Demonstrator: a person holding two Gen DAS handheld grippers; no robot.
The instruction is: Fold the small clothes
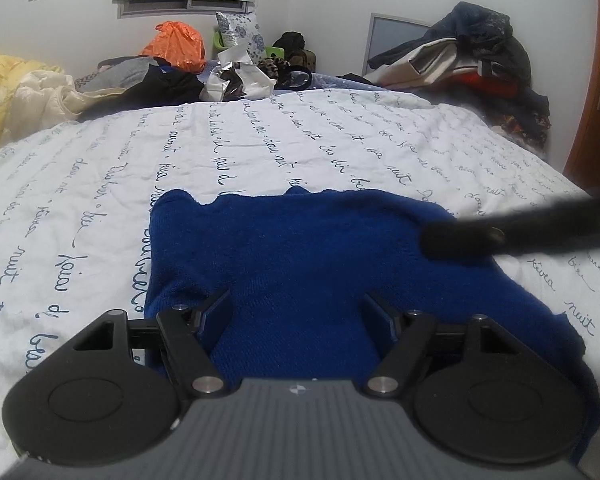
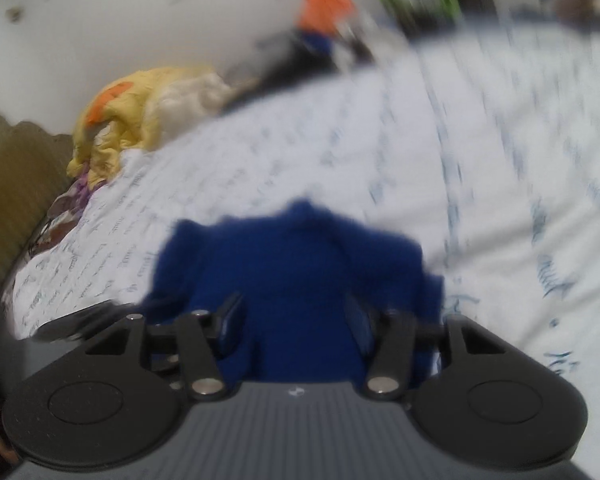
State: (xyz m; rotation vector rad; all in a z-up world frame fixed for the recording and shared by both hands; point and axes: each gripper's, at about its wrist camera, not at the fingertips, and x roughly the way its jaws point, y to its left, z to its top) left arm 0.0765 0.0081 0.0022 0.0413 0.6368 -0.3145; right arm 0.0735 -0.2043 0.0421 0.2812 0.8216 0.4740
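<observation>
A dark blue knitted garment (image 1: pixel 292 252) lies flat on the white bedsheet with script print (image 1: pixel 260 140). My left gripper (image 1: pixel 298 310) is open, low over the garment's near edge, with blue cloth between its fingers. The right gripper (image 1: pixel 440 242) reaches in from the right and rests on the garment's right part. In the right wrist view, which is blurred, my right gripper (image 2: pixel 292 316) is open over the blue garment (image 2: pixel 292 256), which lies between the fingers.
Piled clothes (image 1: pixel 472 60) sit at the far right of the bed. An orange bag (image 1: pixel 178 44), dark clothes and crumpled wrapping lie along the far edge. A yellow quilt (image 1: pixel 16 88) is bunched at the far left. A wooden door (image 1: pixel 596 92) stands at right.
</observation>
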